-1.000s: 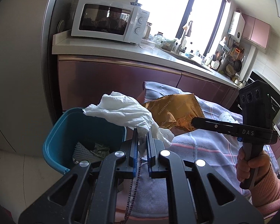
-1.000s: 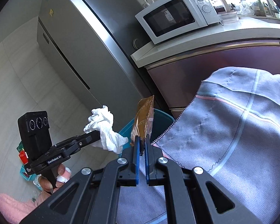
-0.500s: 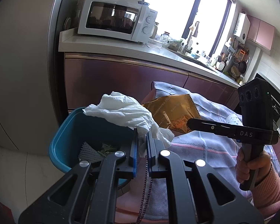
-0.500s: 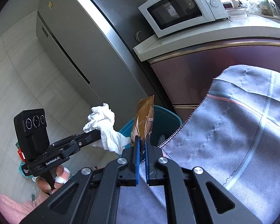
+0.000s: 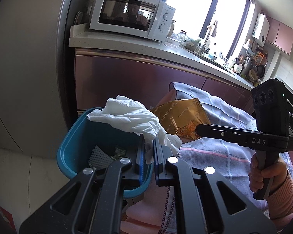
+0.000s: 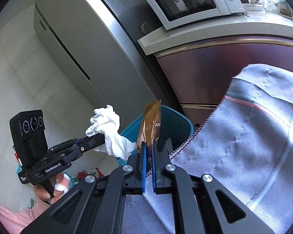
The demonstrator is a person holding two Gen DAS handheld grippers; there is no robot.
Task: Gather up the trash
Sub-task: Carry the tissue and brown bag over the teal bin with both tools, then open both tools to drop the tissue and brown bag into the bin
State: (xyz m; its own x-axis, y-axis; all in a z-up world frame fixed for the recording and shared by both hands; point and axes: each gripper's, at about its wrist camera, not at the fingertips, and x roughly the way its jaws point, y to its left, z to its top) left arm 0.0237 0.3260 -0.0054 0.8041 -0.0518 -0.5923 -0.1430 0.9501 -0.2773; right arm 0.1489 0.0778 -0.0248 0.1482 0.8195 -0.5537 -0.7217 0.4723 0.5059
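Observation:
My left gripper (image 5: 148, 142) is shut on a crumpled white tissue (image 5: 127, 116) and holds it over the near rim of a teal bin (image 5: 72, 148). The tissue (image 6: 109, 134) and left gripper (image 6: 101, 138) also show in the right wrist view. My right gripper (image 6: 148, 146) is shut on a gold snack wrapper (image 6: 151, 126), held upright just in front of the bin (image 6: 177, 124). In the left wrist view the wrapper (image 5: 181, 115) hangs from the right gripper (image 5: 198, 130) beside the tissue. Some trash (image 5: 101, 154) lies inside the bin.
A table with a grey-blue cloth (image 6: 244, 156) stands right of the bin. Behind are maroon cabinets (image 5: 136, 81), a counter with a white microwave (image 5: 130, 13), and a steel fridge (image 6: 91, 44). Small items lie on the tiled floor (image 6: 87, 173).
Both grippers have moved closer to the bin with their loads still held. The tissue now hangs over the bin's opening and the wrapper is nearer its rim.

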